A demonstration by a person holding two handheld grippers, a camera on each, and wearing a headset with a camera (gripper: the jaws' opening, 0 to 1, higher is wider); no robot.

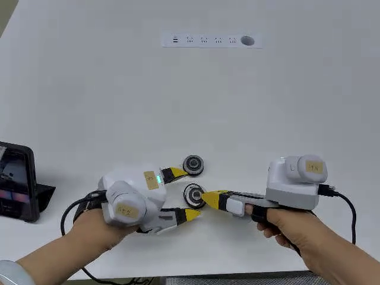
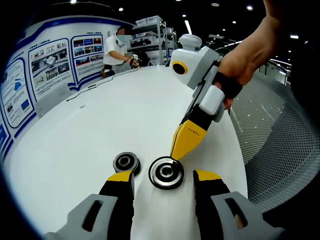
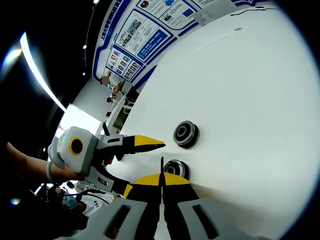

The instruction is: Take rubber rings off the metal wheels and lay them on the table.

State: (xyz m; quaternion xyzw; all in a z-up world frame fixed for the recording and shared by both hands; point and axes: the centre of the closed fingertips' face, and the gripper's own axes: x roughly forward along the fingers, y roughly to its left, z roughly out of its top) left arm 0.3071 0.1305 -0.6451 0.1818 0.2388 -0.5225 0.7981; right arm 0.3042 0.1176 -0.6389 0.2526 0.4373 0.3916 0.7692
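**Near wheel bracketed by both grippers**

Left gripper [image 1: 190, 192] stands wide open, its jaws straddling the near metal wheel [image 1: 193, 195], which lies flat on the white worktop [image 1: 178, 101]. The far wheel [image 1: 193, 164] lies just beyond, apart. Both carry dark outer rings. Right gripper [image 1: 205, 196], jaws closed together, touches the near wheel's rim.

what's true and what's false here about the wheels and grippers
1. Two wheels lie on the table: a near wheel and a far wheel. True.
2. The left gripper is shut. False: its jaws stand open either side of the near wheel.
3. The right gripper is shut, its tip at the near wheel. True.
4. The power strip lies right beside the wheels. False: it lies at the table's far side.
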